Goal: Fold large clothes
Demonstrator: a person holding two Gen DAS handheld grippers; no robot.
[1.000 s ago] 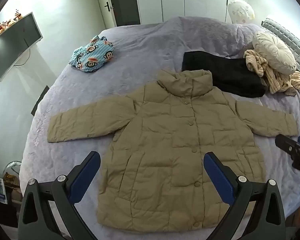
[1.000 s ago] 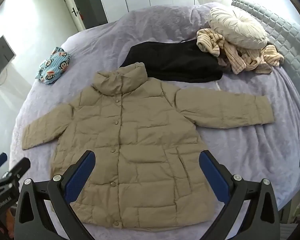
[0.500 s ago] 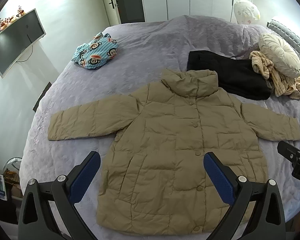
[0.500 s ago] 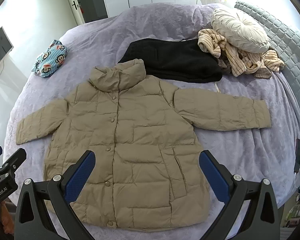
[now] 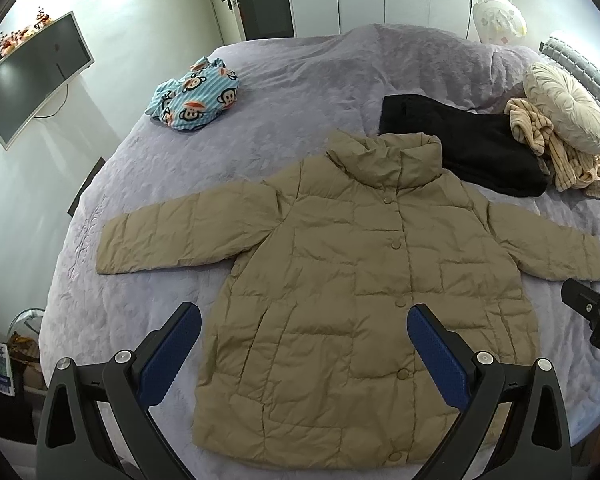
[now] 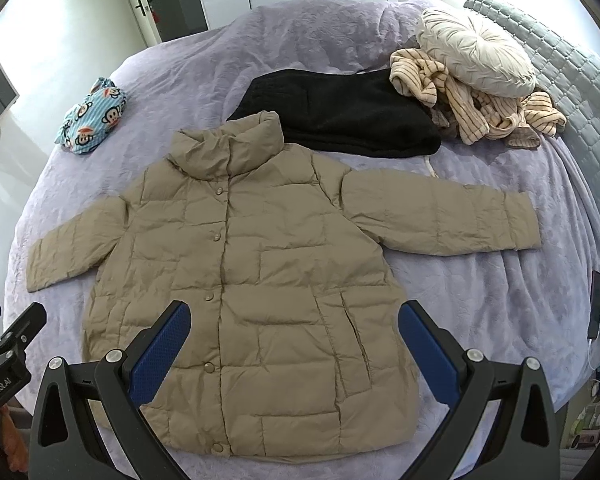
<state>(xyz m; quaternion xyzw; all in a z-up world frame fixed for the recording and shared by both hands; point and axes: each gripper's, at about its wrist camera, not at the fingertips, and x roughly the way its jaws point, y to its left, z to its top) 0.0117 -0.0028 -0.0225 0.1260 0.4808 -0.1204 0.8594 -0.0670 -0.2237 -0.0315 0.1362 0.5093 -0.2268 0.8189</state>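
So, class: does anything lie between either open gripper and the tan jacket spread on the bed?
Nothing visible does. The left gripper and right gripper hang open directly over the jacket, apart from it.

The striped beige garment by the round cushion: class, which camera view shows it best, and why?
The right wrist view: the striped beige garment lies large and unclipped beside the round cushion. The left wrist view shows it smaller, squeezed toward the frame's right edge.

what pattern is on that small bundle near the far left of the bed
Light blue stripes with cartoon monkey faces; the bundle shows best in the left wrist view.
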